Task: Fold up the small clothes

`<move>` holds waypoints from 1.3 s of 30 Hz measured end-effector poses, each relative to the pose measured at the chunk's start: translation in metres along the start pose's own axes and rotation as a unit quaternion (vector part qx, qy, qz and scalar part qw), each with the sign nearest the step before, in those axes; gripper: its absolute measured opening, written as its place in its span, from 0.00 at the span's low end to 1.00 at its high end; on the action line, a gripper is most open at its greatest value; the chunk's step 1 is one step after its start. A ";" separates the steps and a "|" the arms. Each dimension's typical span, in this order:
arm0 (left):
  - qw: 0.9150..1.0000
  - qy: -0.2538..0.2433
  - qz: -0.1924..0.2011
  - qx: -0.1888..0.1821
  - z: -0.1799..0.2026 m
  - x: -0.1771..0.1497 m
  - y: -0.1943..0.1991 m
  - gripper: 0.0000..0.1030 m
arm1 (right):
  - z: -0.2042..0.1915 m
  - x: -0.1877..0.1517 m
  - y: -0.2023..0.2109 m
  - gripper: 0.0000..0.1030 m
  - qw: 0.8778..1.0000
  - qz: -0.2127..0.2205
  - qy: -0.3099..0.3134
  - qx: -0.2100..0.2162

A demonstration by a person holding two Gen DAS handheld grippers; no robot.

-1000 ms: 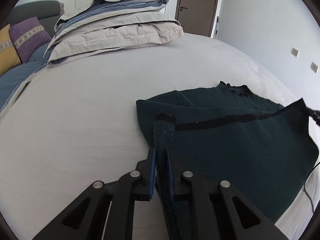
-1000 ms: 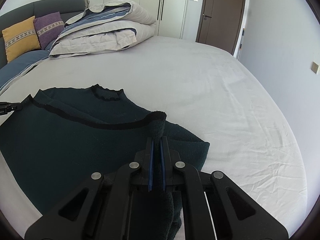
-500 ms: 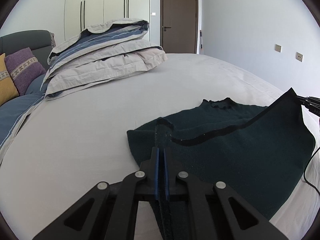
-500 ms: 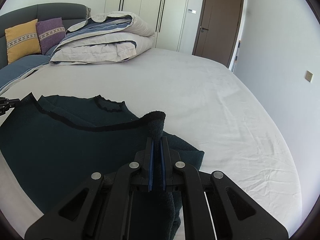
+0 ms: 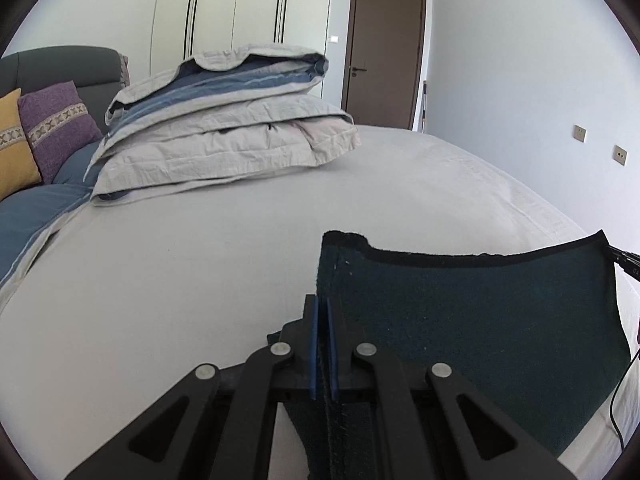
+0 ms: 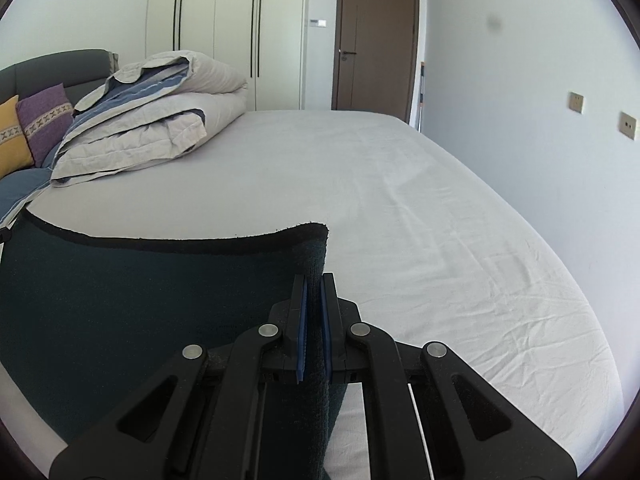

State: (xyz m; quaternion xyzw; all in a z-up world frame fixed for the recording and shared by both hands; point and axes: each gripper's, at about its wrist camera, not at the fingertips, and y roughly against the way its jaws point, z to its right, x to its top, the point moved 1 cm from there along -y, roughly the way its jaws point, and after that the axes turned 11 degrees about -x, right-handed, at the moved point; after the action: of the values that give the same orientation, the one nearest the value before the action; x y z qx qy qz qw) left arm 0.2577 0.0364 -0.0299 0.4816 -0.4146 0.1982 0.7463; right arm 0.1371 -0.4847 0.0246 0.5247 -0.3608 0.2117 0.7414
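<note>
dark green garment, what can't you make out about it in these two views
- Neckline and far half: in both wrist views the lifted dark green garment screens them from the cameras.
- Lower part: cut off by the bottom edge and covered by the left gripper and right gripper.
- Right gripper in the left view: only a sliver at the picture's right edge.
- Garment type: cannot tell.

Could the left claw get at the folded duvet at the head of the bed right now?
Probably not: the left claw is shut on the dark top, and the duvet lies well beyond it across bare sheet.
</note>
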 end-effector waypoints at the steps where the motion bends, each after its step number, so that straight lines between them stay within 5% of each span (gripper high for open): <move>1: 1.000 0.007 -0.011 0.002 -0.004 -0.001 -0.012 0.05 | 0.001 -0.002 -0.014 0.05 1.000 -0.014 -0.003 -0.002; 8: 0.996 -0.001 -0.080 0.036 -0.016 -0.023 -0.078 0.05 | -0.004 -0.024 -0.093 0.05 0.995 -0.096 -0.009 -0.020; 17: 0.996 0.044 -0.052 0.050 -0.041 -0.013 -0.065 0.01 | 0.004 -0.022 -0.093 0.05 0.996 -0.080 -0.020 -0.022; 21: 0.995 0.046 -0.069 0.047 -0.041 -0.027 -0.071 0.01 | -0.011 -0.026 -0.118 0.05 0.992 -0.129 -0.003 -0.013; 26: 0.996 0.048 -0.054 0.053 -0.035 -0.025 -0.055 0.01 | -0.009 -0.025 -0.124 0.07 0.991 -0.133 -0.004 0.002; 29: 0.996 0.029 -0.039 0.077 -0.026 -0.019 -0.037 0.01 | 0.000 -0.022 -0.115 0.24 0.992 -0.124 -0.020 0.007; 31: 0.995 0.007 -0.032 0.090 -0.016 -0.018 -0.025 0.01 | 0.012 -0.021 -0.105 0.57 0.993 -0.110 -0.053 -0.004; 39: 0.995 0.027 -0.077 0.064 -0.012 -0.047 -0.021 0.20 | 0.034 -0.031 -0.052 0.58 0.989 -0.096 -0.104 0.033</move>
State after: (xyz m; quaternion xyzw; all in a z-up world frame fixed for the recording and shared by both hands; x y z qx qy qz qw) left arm 0.2504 0.0419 -0.0824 0.5535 -0.3422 0.1795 0.7378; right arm 0.1425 -0.5334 -0.0253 0.5998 -0.3768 0.0960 0.6993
